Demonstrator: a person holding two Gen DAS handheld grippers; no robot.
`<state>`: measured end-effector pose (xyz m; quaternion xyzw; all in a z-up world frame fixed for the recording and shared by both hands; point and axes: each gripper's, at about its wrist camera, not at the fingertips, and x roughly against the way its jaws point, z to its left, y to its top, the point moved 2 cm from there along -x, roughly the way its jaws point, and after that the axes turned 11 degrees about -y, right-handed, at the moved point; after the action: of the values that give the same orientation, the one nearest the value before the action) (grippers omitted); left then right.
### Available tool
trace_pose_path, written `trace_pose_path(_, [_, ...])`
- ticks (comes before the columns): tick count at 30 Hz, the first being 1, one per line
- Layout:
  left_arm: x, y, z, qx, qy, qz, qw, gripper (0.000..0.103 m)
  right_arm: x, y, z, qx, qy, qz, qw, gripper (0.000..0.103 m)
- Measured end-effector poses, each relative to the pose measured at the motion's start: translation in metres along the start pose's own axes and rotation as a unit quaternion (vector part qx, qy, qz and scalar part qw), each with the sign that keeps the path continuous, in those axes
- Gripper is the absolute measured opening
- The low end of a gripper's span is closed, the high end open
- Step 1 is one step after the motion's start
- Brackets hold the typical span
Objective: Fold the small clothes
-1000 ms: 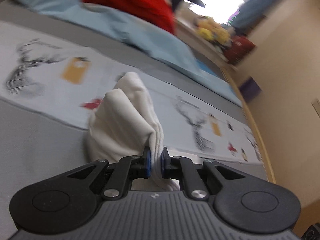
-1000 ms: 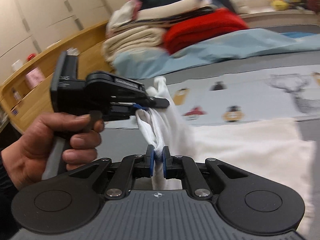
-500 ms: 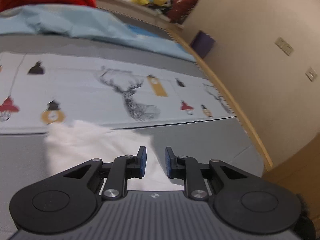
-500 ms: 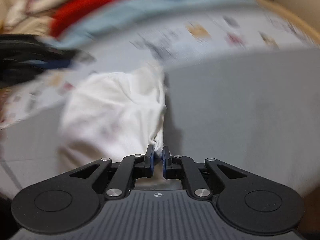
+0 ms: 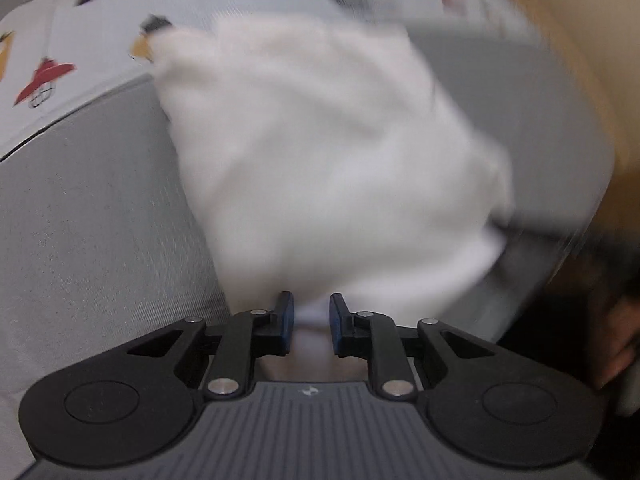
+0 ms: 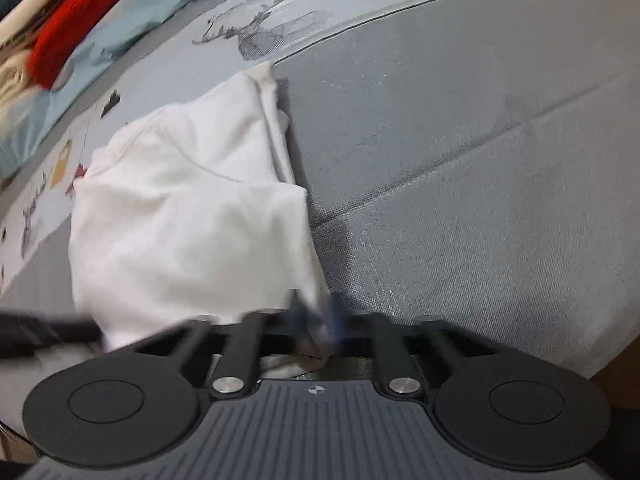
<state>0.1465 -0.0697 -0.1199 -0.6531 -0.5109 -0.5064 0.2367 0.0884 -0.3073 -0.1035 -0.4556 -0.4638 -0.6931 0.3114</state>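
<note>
Left wrist view: white garment lying folded on the grey bed cover, left gripper hanging just short of its near edge, jaws narrowly apart and empty.

Half a second ago these jaws were already parted over flat cloth; a second ago they were pinching a raised bunch, so the fold has been carried over and released on this side. Picture is smeared, cloth filling 12 to 2 o'clock, printed sheet running toward 10 o'clock. Right wrist view: right gripper blurring, jaws looking slightly apart with a cloth corner lying between them; cannot tell whether it is gripping. Garment lying at 10 to 11 o'clock, doubled edge running toward 12. Judging this fold nearly laid, right release pending.
</note>
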Motion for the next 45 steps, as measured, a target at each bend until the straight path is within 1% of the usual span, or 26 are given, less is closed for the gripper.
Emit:
trace_pose_path(2, [-0.001,-0.004,-0.008,-0.035,0.019,0.006,0.9992,0.021,0.013,-0.001,0.005,0.009,0.011,0.001,1.0,0.005])
trace_pose_path(4, [0.007,-0.004,-0.006,-0.027,0.018,-0.006,0.9995,0.021,0.013,-0.005,0.011,0.051,-0.009,0.019,0.998,0.005])
trace_pose_path(7, [0.016,-0.001,0.0,-0.013,0.005,-0.031,0.9994,0.021,-0.004,-0.007,0.006,0.049,-0.033,0.067,0.996,0.006])
trace_pose_path(8, [0.015,-0.001,0.004,-0.006,0.006,-0.03,0.9995,0.021,-0.004,-0.005,0.006,0.048,-0.039,0.069,0.996,0.008])
trace_pose_path(10, [0.011,-0.002,0.01,-0.001,0.014,-0.018,0.9997,0.021,0.009,0.006,0.009,0.039,-0.043,0.045,0.997,0.011])
trace_pose_path(13, [0.01,-0.002,0.005,-0.016,0.019,-0.01,0.9996,0.022,0.042,0.04,0.011,0.022,-0.01,-0.035,0.999,0.013])
trace_pose_path(15, [0.02,0.002,0.008,-0.006,0.019,-0.033,0.9993,0.022,0.057,0.064,0.013,0.033,0.013,-0.09,0.995,0.024])
trace_pose_path(16, [0.028,0.006,0.01,0.005,0.019,-0.053,0.9984,0.023,0.061,0.077,0.016,0.05,0.024,-0.116,0.992,0.025])
trace_pose_path(17, [0.035,0.011,0.012,0.019,0.019,-0.075,0.9968,0.027,0.061,0.088,0.016,0.066,0.034,-0.132,0.988,0.025])
trace_pose_path(19, [0.05,0.015,0.024,0.06,0.034,-0.112,0.9913,0.04,0.049,0.105,0.022,0.092,0.051,-0.143,0.984,0.025])
trace_pose_path(20, [0.056,0.017,0.031,0.083,0.049,-0.127,0.9873,0.044,0.038,0.11,0.025,0.098,0.05,-0.144,0.983,0.025])
trace_pose_path(22, [0.065,0.016,0.041,0.113,0.064,-0.14,0.9817,0.044,0.011,0.114,0.028,0.09,0.052,-0.14,0.985,0.025])
trace_pose_path(24, [0.071,0.018,0.051,0.134,0.07,-0.147,0.9775,0.044,-0.014,0.118,0.032,0.071,0.05,-0.099,0.991,0.026])
trace_pose_path(25, [0.074,0.018,0.055,0.143,0.07,-0.152,0.9756,0.044,-0.022,0.12,0.03,0.056,0.057,-0.088,0.993,0.026])
trace_pose_path(26, [0.075,0.019,0.059,0.148,0.068,-0.155,0.9743,0.044,-0.032,0.123,0.034,0.044,0.062,-0.079,0.994,0.026])
trace_pose_path(30, [0.081,0.021,0.065,0.162,0.07,-0.155,0.972,0.046,-0.061,0.126,0.042,0.024,0.044,-0.054,0.997,0.027])
trace_pose_path(31, [0.083,0.021,0.068,0.167,0.07,-0.156,0.9709,0.046,-0.066,0.127,0.044,0.018,0.051,-0.043,0.998,0.027])
trace_pose_path(32, [0.084,0.02,0.071,0.173,0.07,-0.158,0.9696,0.046,-0.067,0.128,0.047,0.017,0.062,-0.042,0.997,0.022])
trace_pose_path(33, [0.086,0.021,0.076,0.18,0.069,-0.159,0.9684,0.046,-0.064,0.129,0.051,0.022,0.072,-0.052,0.996,0.003])
trace_pose_path(35, [0.086,0.025,0.082,0.192,0.069,-0.163,0.9654,0.046,-0.05,0.131,0.055,0.03,0.071,-0.092,0.993,0.004])
trace_pose_path(37, [0.082,0.029,0.084,0.197,0.069,-0.167,0.9637,0.046,-0.038,0.13,0.042,-0.018,0.061,-0.113,0.992,0.003])
trace_pose_path(39, [0.079,0.033,0.084,0.199,0.064,-0.172,0.9626,0.046,-0.045,0.128,0.031,-0.039,0.028,-0.099,0.994,0.003])
trace_pose_path(41, [0.074,0.038,0.081,0.202,0.054,-0.175,0.9622,0.046,-0.058,0.126,0.022,-0.055,0.013,-0.07,0.996,0.004])
trace_pose_path(42, [0.072,0.041,0.078,0.202,0.048,-0.178,0.962,0.046,-0.06,0.125,0.02,-0.055,0.003,-0.067,0.996,0.005])
trace_pose_path(44, [0.068,0.046,0.073,0.201,0.031,-0.188,0.9608,0.046,-0.054,0.126,0.019,-0.046,-0.019,-0.083,0.995,0.009])
trace_pose_path(45, [0.065,0.047,0.072,0.202,0.021,-0.193,0.9599,0.048,-0.05,0.126,0.017,-0.048,-0.013,-0.088,0.995,0.011])
